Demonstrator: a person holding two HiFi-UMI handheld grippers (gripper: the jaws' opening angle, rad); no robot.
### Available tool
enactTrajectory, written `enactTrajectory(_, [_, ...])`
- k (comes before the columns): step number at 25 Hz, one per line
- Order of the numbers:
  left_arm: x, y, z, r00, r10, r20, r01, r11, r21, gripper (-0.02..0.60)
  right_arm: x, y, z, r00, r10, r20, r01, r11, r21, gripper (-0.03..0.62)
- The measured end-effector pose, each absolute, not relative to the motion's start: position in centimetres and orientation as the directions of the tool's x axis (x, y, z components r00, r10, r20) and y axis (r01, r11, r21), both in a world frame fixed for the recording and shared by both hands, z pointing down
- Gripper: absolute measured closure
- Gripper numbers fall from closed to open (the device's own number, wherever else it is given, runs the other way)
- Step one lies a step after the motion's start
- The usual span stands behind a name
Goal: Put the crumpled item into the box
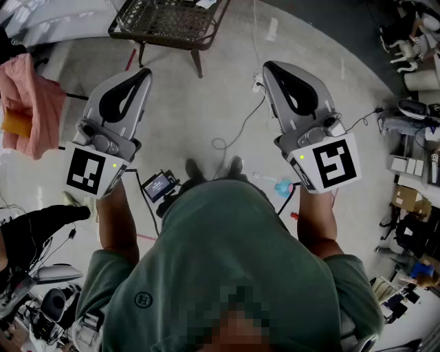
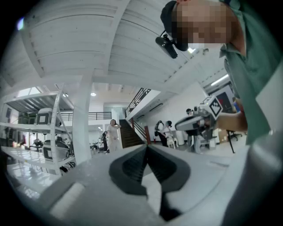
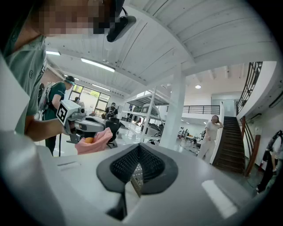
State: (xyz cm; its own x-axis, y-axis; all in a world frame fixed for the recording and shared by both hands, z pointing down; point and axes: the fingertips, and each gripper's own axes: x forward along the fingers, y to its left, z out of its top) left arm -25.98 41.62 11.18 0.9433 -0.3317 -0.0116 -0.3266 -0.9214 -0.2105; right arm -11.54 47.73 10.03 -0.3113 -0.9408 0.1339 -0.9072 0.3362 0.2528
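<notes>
In the head view both grippers are held up over the bare concrete floor, in front of the person's green shirt (image 1: 234, 261). My left gripper (image 1: 143, 73) is shut with nothing between its pads; in its own view the black pads meet at the tip (image 2: 146, 148). My right gripper (image 1: 269, 67) is also shut and empty, its pads pressed together (image 3: 139, 146). A pink crumpled cloth (image 1: 27, 103) with something orange on it lies at the far left and also shows in the right gripper view (image 3: 95, 140). No box can be made out.
A dark wire-mesh table (image 1: 172, 20) stands ahead, and cables (image 1: 227, 141) trail over the floor. A small black device (image 1: 159, 184) and a blue object (image 1: 283, 187) lie by the person's feet. Equipment crowds the right edge (image 1: 412, 124). People, a staircase (image 3: 234, 145) and shelving (image 2: 40, 137) are far off.
</notes>
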Motion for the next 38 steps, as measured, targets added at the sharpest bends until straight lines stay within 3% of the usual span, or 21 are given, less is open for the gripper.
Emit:
enactTrajectory(23, [-28.3,41.4,11.5,0.952,-0.304,-0.043,-0.307,-0.936,-0.173,0.578,-14.2,46.9,9.4,-0.279,-0.953,0.115,-0.923,0.300,0.241,0.586])
enactTrajectory(28, [-25.0,42.4,11.2,0.954,-0.299,-0.031,-0.300,-0.936,-0.186,0.578,-11.2,47.2,9.5,-0.288,-0.951,0.110,-0.925,0.306,0.224,0.586])
enactTrajectory(38, [-17.7,40.8,11.3,0.912,-0.409,0.035,-0.395,-0.897,-0.198,0.578,-3.0,44.1,10.6,-0.389,-0.916,0.097,-0.899,0.400,0.175,0.586])
